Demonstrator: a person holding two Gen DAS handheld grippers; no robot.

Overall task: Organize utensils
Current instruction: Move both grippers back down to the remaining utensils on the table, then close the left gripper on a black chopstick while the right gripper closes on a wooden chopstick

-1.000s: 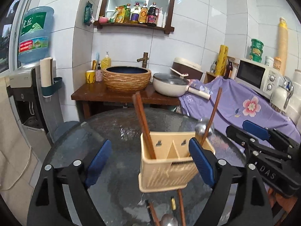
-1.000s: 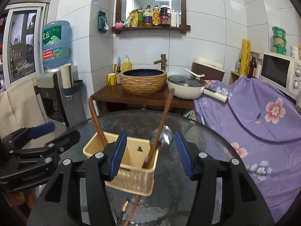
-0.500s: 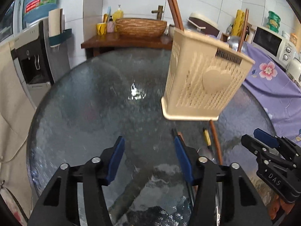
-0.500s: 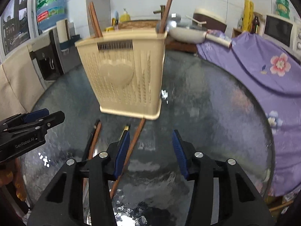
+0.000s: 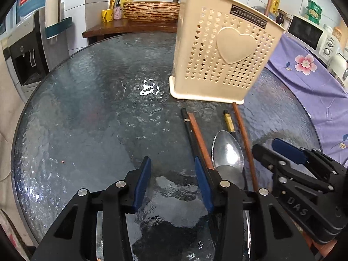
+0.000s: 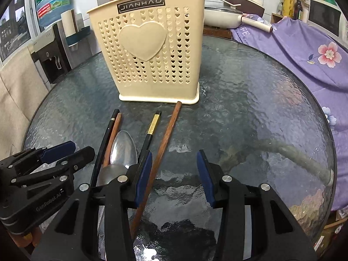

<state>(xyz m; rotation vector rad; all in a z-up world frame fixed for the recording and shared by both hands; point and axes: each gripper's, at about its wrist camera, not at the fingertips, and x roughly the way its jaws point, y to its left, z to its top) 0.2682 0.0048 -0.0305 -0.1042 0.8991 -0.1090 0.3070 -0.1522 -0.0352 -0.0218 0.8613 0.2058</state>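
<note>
From my left camera, the chopsticks [image 5: 196,134] and spoon [image 5: 227,150] lie lengthwise toward the upright holder [image 5: 224,50] on the glass table [image 5: 87,108]. My left gripper [image 5: 171,184], tilted downward, has just narrowed its jaws, nothing between.

From my right camera, a brown chopstick [image 6: 165,134] runs toward the holder. My right gripper [image 6: 175,176], tilted downward, is half-closed with only bare glass between the pads.

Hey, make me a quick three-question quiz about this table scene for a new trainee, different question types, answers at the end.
1. True or false: the spoon on the table lies bowl toward the holder.
2. How many chopsticks lie loose on the glass? A two, B four, C six.
3. Fill in: the raised shape on the holder's front is a ____.

Key: 1 true; 2 B; 3 heart.
</note>
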